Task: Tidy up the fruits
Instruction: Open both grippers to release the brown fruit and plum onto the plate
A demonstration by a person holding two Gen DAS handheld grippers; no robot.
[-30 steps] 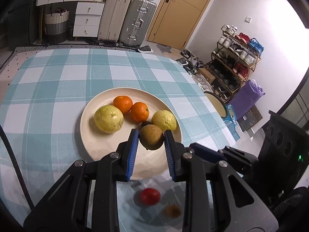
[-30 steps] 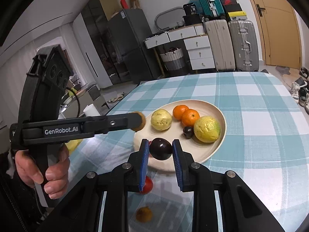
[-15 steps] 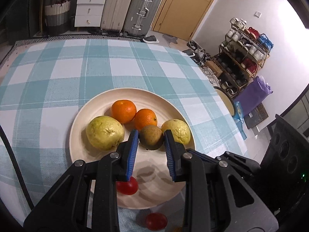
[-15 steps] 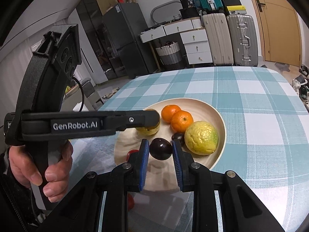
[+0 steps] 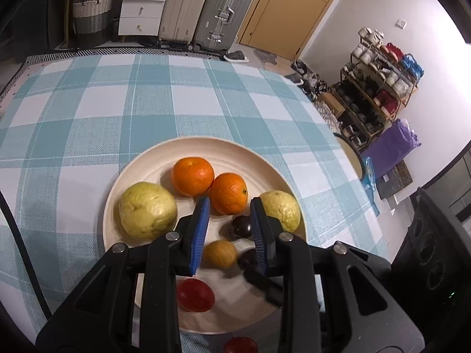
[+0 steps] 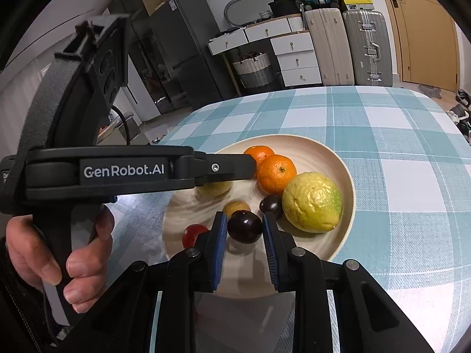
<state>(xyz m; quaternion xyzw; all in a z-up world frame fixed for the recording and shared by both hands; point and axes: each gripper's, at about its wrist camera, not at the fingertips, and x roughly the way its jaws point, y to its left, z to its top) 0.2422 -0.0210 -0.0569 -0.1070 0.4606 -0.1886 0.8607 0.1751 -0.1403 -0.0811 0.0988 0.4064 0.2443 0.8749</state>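
A cream plate (image 5: 141, 173) (image 6: 347, 182) holds two oranges (image 5: 192, 176) (image 6: 276, 173), two yellow-green guavas (image 5: 147, 214) (image 6: 312, 203), a dark plum (image 5: 241, 226) (image 6: 271, 204), a red tomato (image 5: 195, 294) (image 6: 192, 234) and a small brown-yellow fruit (image 5: 220, 253) (image 6: 235, 206). My left gripper (image 5: 229, 232) is open above the plate, the brown-yellow fruit lying free below it. My right gripper (image 6: 245, 236) is closed on a second dark plum (image 6: 245, 226) low over the plate's front part.
A second red tomato (image 5: 240, 345) lies on the checked tablecloth (image 5: 147, 103) just off the plate's near rim. The left gripper's body (image 6: 117, 170) crosses the right wrist view over the plate's left side. Suitcases, drawers and a shoe rack stand beyond the table.
My left gripper has opened and the brown-yellow fruit now lies on the plate. Both grippers moved forward over the plate; the right one lowered with the plum.
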